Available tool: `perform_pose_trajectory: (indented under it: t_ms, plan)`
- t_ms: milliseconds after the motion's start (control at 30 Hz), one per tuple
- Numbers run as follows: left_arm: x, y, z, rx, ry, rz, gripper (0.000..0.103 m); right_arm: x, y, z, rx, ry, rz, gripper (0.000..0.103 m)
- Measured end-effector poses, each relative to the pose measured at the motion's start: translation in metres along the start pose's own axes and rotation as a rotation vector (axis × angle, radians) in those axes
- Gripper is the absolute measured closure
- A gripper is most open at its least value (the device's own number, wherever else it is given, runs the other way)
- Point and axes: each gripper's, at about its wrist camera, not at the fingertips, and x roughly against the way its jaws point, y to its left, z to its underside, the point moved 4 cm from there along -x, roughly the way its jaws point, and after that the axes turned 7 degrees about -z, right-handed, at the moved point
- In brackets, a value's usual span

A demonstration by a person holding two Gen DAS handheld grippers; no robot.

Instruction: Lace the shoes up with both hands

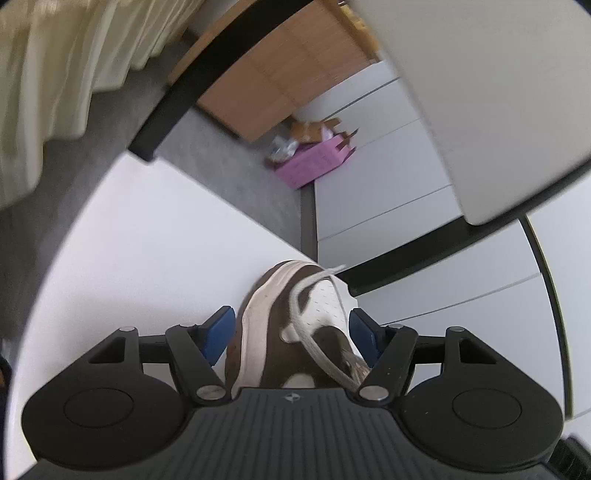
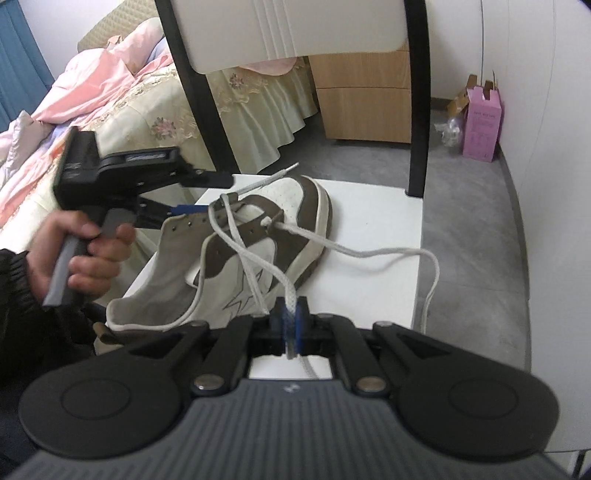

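Observation:
A brown and white sneaker (image 2: pixel 258 240) lies tilted on its side on a white stool top (image 2: pixel 369 258). Its white lace (image 2: pixel 369 253) runs through the eyelets; one end loops off the stool's right side, another end sticks up past the toe. My right gripper (image 2: pixel 290 321) is shut on a stretch of the lace near the shoe's side. My left gripper (image 1: pixel 291 328) is open, its blue pads either side of the shoe's toe (image 1: pixel 295 314); in the right wrist view it (image 2: pixel 207 195) sits at the shoe's tongue, held by a hand.
A white chair (image 2: pixel 288 33) with black legs stands behind the stool. A bed with pink and floral covers (image 2: pixel 110 92) is at left. A wooden cabinet (image 2: pixel 365 103) and a pink box (image 2: pixel 482 125) stand by the white wall on grey floor.

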Motion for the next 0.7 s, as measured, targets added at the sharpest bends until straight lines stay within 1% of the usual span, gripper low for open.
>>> perform_pose_trajectory:
  t_ms: [67, 100, 133, 167, 233, 267, 300, 333, 367, 400, 467, 567, 633, 700]
  plan:
    - [-0.010, 0.006, -0.003, 0.036, 0.023, 0.009, 0.036, 0.001, -0.004, 0.002, -0.014, -0.010, -0.002, 0.078]
    - [-0.014, 0.007, -0.004, 0.052, 0.030, 0.017, 0.039, 0.002, -0.006, 0.003, -0.023, -0.017, -0.001, 0.068]
    - [-0.017, 0.009, -0.005, 0.066, 0.039, 0.026, 0.046, 0.004, -0.008, 0.004, -0.032, -0.029, -0.008, 0.068]
    - [-0.019, 0.010, -0.006, 0.078, 0.048, 0.033, 0.050, 0.006, -0.010, 0.004, -0.043, -0.042, -0.012, 0.068]
    - [-0.020, 0.012, -0.007, 0.093, 0.047, 0.040, 0.063, 0.011, -0.017, 0.005, -0.080, -0.075, -0.023, 0.068]
    - [-0.021, 0.012, -0.008, 0.103, 0.048, 0.054, 0.067, 0.014, -0.020, 0.006, -0.100, -0.096, -0.030, 0.068]
    - [-0.020, 0.012, -0.008, 0.103, 0.042, 0.054, 0.075, 0.017, -0.024, 0.005, -0.119, -0.117, -0.033, 0.068]
    - [-0.019, 0.011, -0.009, 0.102, 0.035, 0.054, 0.088, 0.019, -0.027, 0.005, -0.139, -0.138, -0.036, 0.067]
    - [-0.017, 0.010, -0.010, 0.089, 0.023, 0.052, 0.094, 0.021, -0.031, 0.004, -0.161, -0.155, -0.034, 0.067]
    - [-0.016, 0.008, -0.010, 0.085, 0.017, 0.049, 0.097, 0.021, -0.034, 0.002, -0.189, -0.172, -0.036, 0.067]
    - [-0.010, 0.005, -0.009, 0.075, -0.001, 0.056, 0.098, 0.017, -0.041, -0.006, -0.249, -0.206, -0.054, 0.067]
    - [0.001, -0.002, -0.005, 0.059, -0.027, 0.077, 0.099, 0.007, -0.045, -0.026, -0.346, -0.258, -0.109, 0.067]
    - [0.011, -0.006, -0.001, 0.063, -0.047, 0.116, 0.099, -0.004, -0.041, -0.041, -0.405, -0.271, -0.175, 0.067]
    - [0.022, -0.013, 0.002, 0.054, -0.070, 0.155, 0.099, -0.016, -0.032, -0.054, -0.426, -0.265, -0.218, 0.067]
